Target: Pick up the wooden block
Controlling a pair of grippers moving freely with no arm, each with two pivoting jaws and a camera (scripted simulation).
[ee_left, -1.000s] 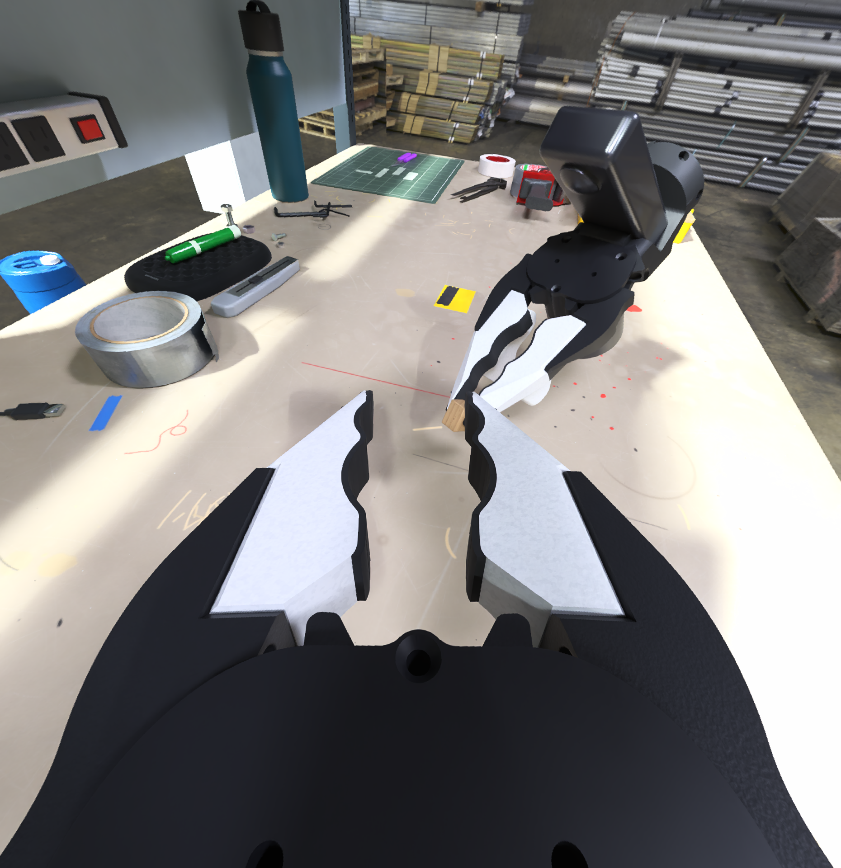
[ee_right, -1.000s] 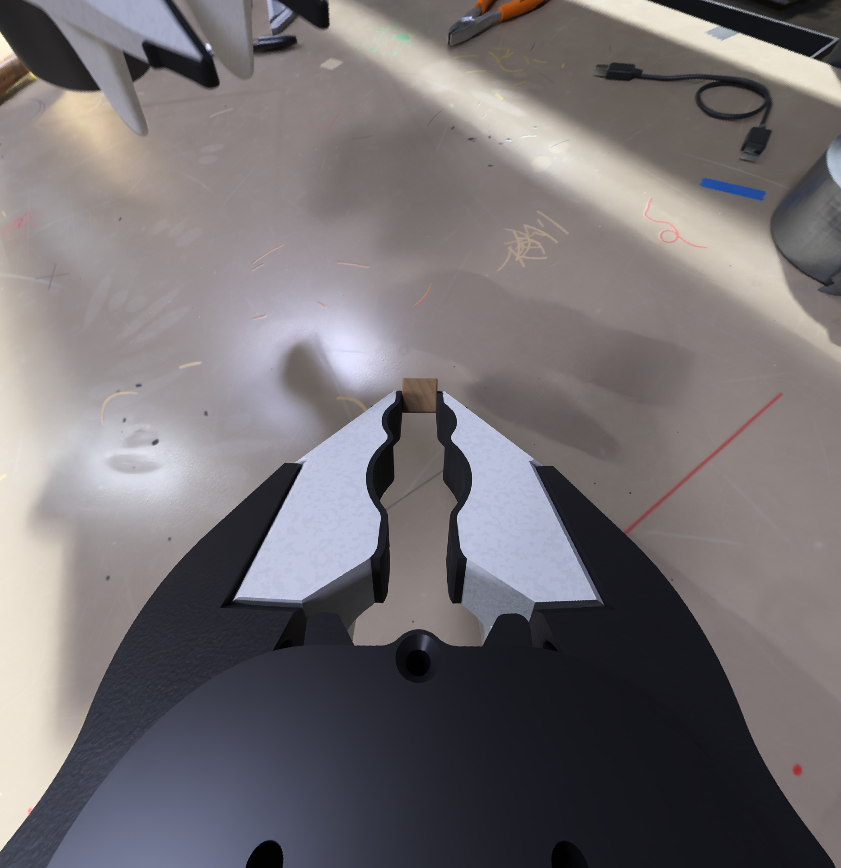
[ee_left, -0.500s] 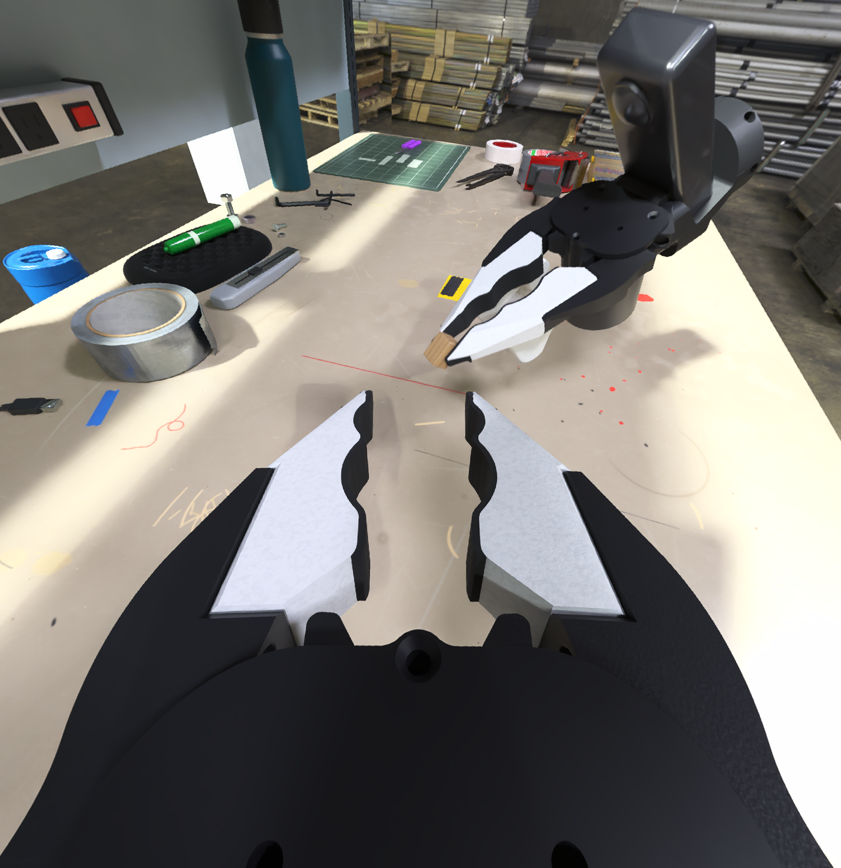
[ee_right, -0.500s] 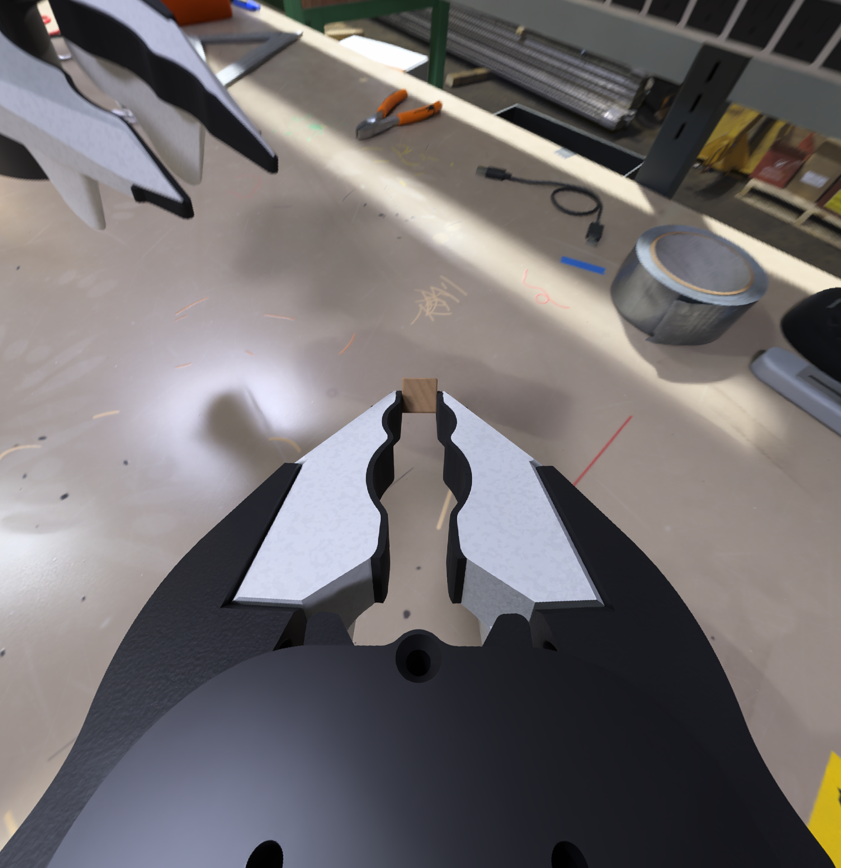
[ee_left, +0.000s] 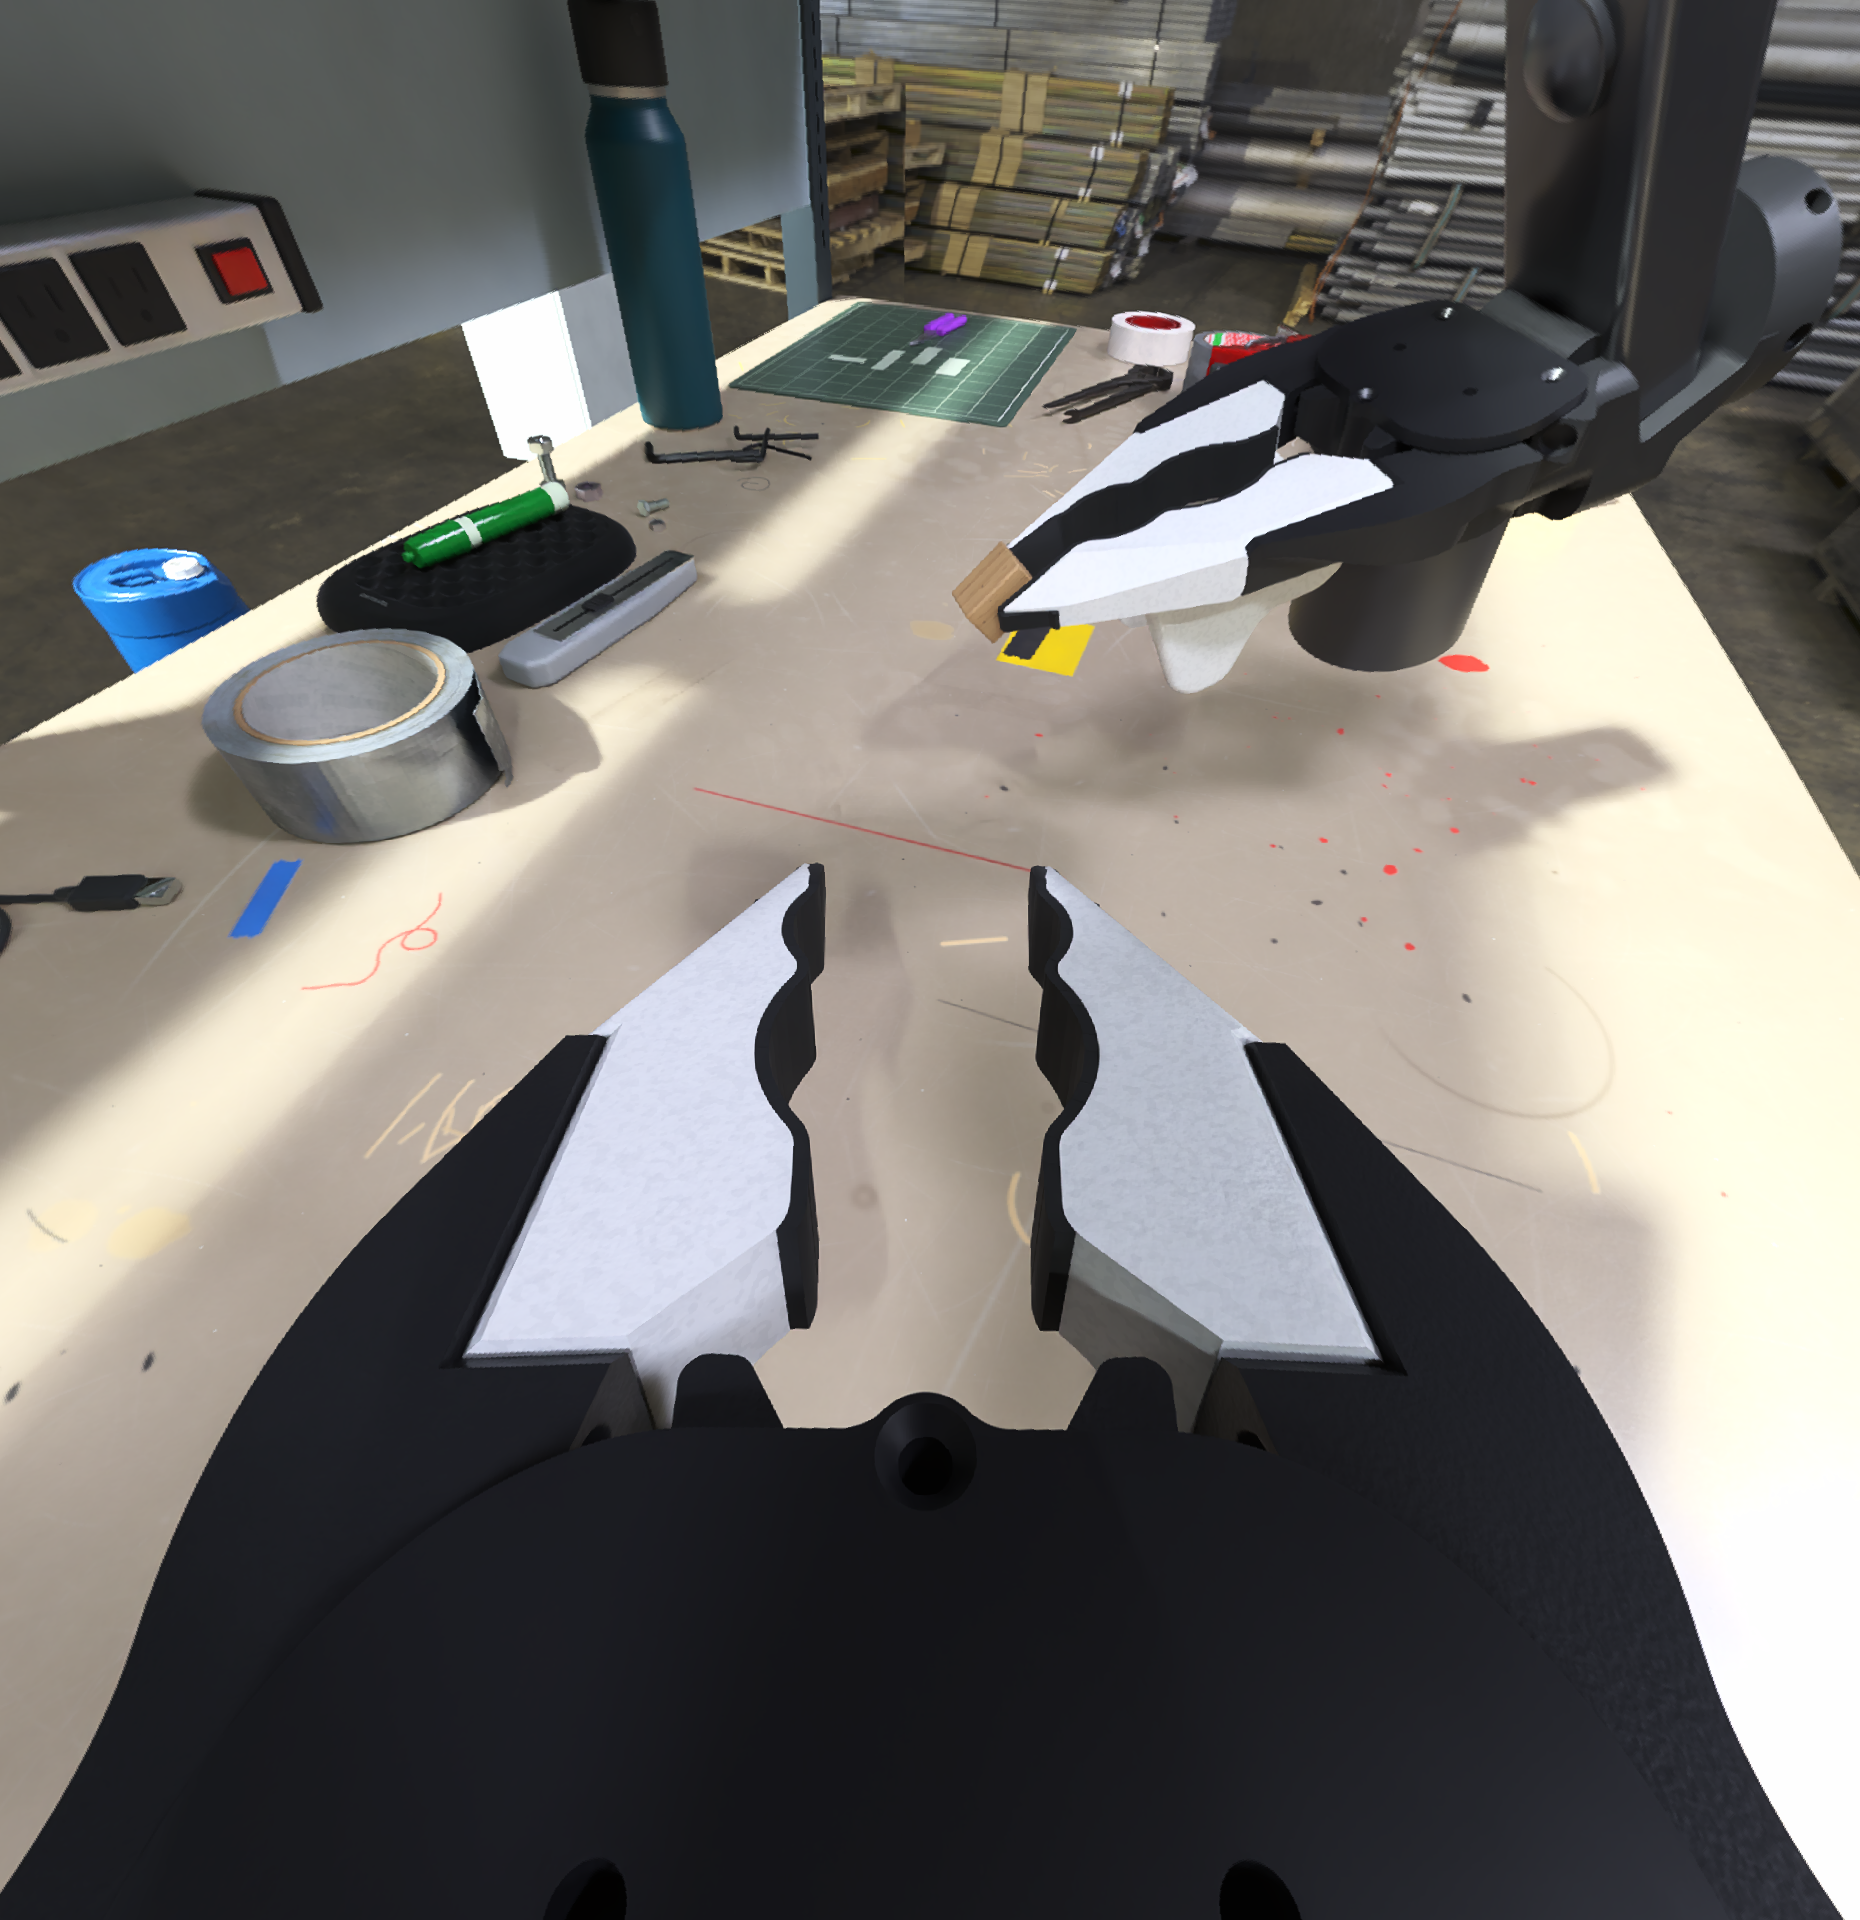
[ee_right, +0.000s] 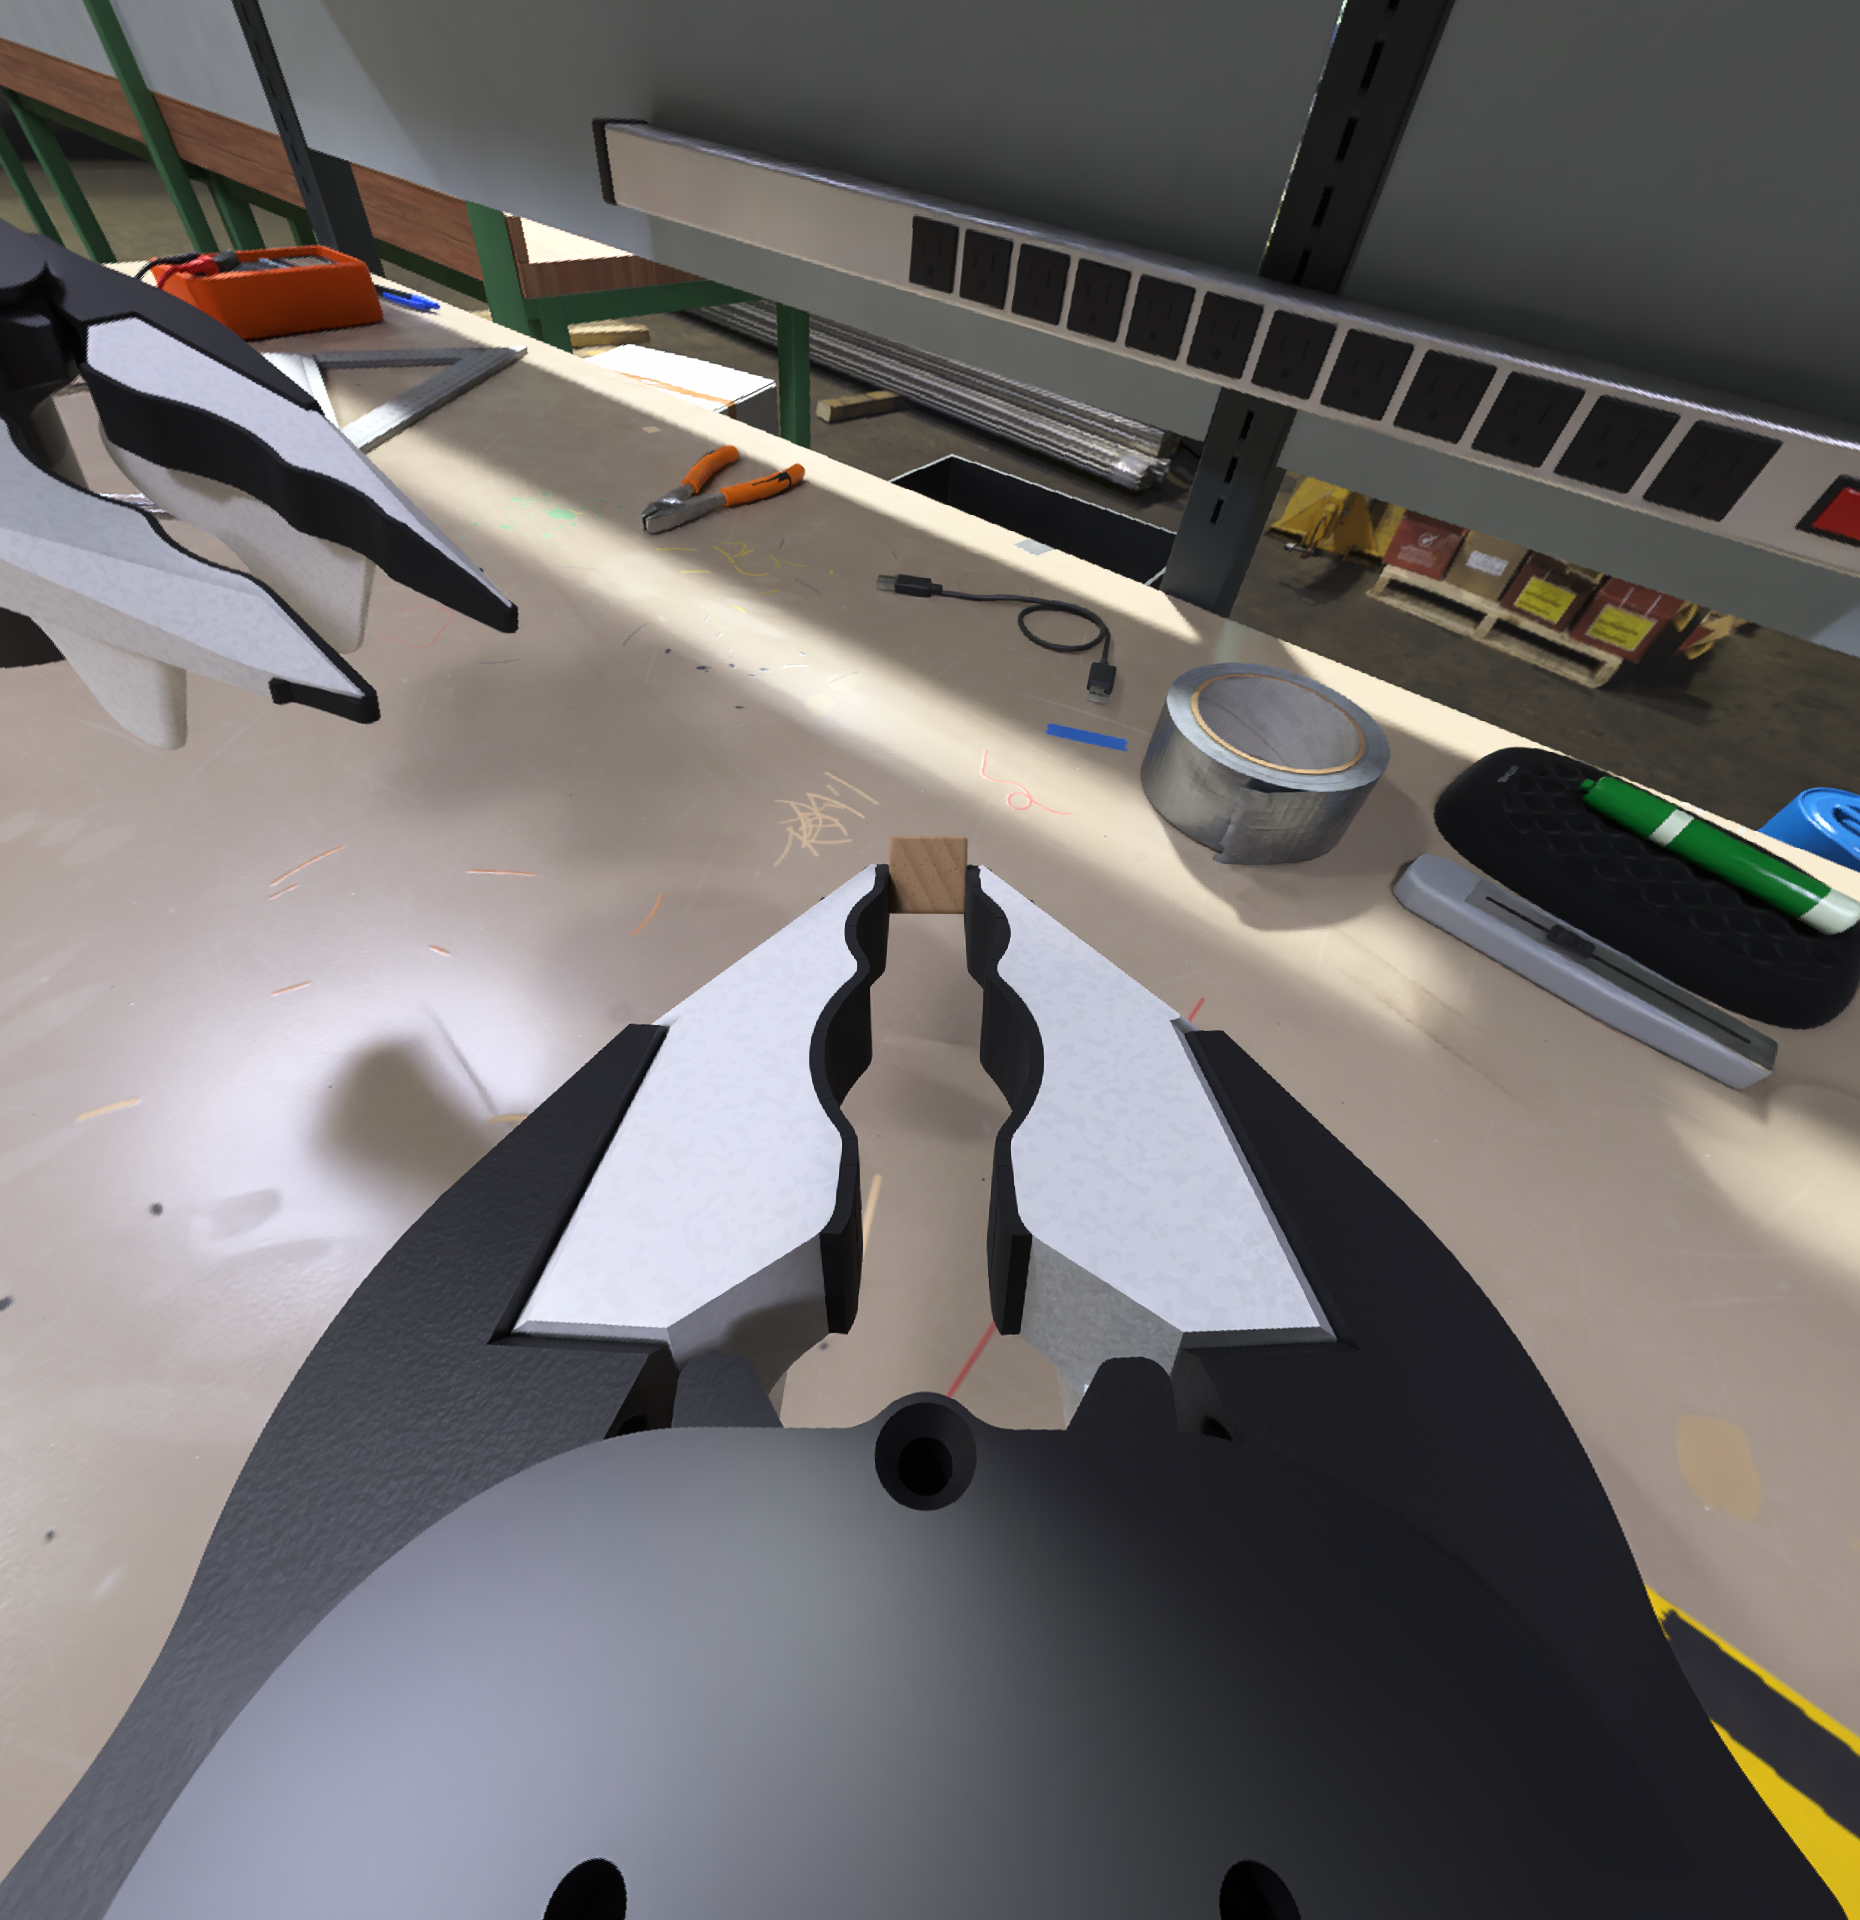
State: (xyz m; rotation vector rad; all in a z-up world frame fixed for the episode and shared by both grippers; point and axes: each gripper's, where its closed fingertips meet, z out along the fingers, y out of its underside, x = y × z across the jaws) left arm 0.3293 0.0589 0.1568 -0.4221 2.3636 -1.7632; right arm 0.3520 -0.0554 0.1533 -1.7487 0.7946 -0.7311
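Right gripper point(ee_right: 928, 883) clenched on the wooden block point(ee_right: 928, 875), pinched at the very fingertips and carried clear above the workbench point(ee_right: 490, 1039); in the left wrist view the block point(ee_left: 986, 590) sits at about 12 o'clock, over a yellow marker point(ee_left: 1051, 649). Left gripper point(ee_left: 926, 894) released, jaws apart with nothing between them, low over the bench. Silver tape roll point(ee_left: 349, 732) lies at 10 o'clock from the left gripper.

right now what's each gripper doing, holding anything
left gripper: open, holding nothing.
right gripper: shut on the wooden block, pinched at its fingertips, lifted clear of the table.
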